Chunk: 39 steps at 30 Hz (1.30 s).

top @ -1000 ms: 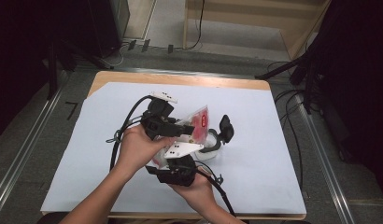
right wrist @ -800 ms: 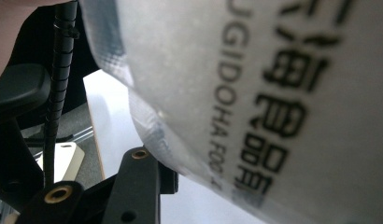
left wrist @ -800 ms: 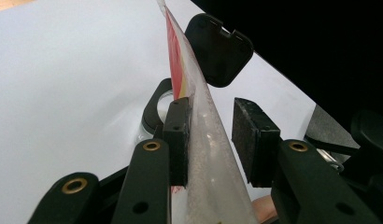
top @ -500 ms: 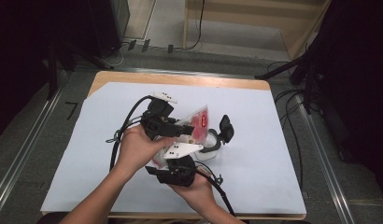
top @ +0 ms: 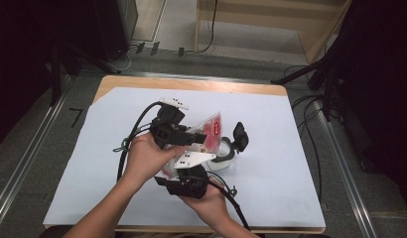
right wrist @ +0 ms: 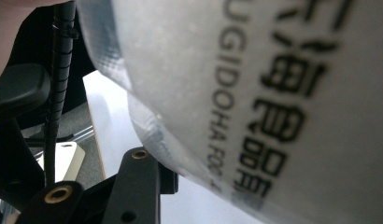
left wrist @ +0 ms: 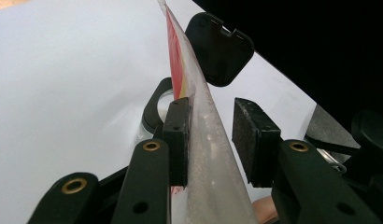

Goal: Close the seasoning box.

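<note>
A clear plastic bag (top: 211, 126) with a red label and pale powder is held tilted above a small clear jar (top: 225, 148). The jar's black flip lid (top: 240, 135) stands open. My left gripper (top: 199, 139) reaches in from the left; in the left gripper view the bag (left wrist: 206, 154) runs edge-on between the jaws. One pad (left wrist: 178, 135) lies against it and a thin gap shows at the other pad (left wrist: 255, 140). My right gripper (top: 189, 171) comes up from below the bag. In the right gripper view the printed bag (right wrist: 255, 93) presses on one pad (right wrist: 166, 179) and hides the other jaw.
A white sheet (top: 291, 188) covers the wooden table (top: 191, 83). Black cables (top: 129, 144) trail left and down from the grippers. Dark stands and cables (top: 330, 79) crowd the floor at the right, and metal rails (top: 23, 163) run along both sides.
</note>
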Tool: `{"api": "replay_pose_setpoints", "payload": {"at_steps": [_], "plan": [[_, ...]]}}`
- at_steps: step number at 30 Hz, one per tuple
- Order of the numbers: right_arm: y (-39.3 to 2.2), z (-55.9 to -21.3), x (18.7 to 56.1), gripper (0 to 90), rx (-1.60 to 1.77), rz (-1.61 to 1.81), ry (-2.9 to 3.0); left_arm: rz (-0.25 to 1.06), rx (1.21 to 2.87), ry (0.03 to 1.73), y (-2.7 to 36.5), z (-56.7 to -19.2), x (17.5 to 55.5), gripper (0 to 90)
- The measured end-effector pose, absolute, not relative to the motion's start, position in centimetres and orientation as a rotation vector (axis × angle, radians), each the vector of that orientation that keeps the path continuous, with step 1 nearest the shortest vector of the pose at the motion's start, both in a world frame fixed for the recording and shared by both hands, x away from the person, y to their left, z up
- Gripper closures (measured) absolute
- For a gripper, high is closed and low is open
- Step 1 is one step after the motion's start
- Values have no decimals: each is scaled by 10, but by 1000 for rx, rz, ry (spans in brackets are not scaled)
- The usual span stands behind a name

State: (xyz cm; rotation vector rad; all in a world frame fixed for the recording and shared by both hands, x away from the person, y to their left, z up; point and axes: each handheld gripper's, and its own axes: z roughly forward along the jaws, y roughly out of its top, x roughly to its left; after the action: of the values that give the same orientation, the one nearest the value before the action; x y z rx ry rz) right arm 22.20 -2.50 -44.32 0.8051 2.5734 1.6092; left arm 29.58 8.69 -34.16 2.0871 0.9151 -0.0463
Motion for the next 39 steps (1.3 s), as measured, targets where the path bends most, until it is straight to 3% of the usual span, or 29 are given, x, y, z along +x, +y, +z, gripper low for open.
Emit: {"api": "replay_pose_setpoints", "payload": {"at_steps": [39], "plan": [[-26, -442, 223, 633, 782, 1596, 2571, -35, 2096, 907, 83, -339, 296, 682]]}}
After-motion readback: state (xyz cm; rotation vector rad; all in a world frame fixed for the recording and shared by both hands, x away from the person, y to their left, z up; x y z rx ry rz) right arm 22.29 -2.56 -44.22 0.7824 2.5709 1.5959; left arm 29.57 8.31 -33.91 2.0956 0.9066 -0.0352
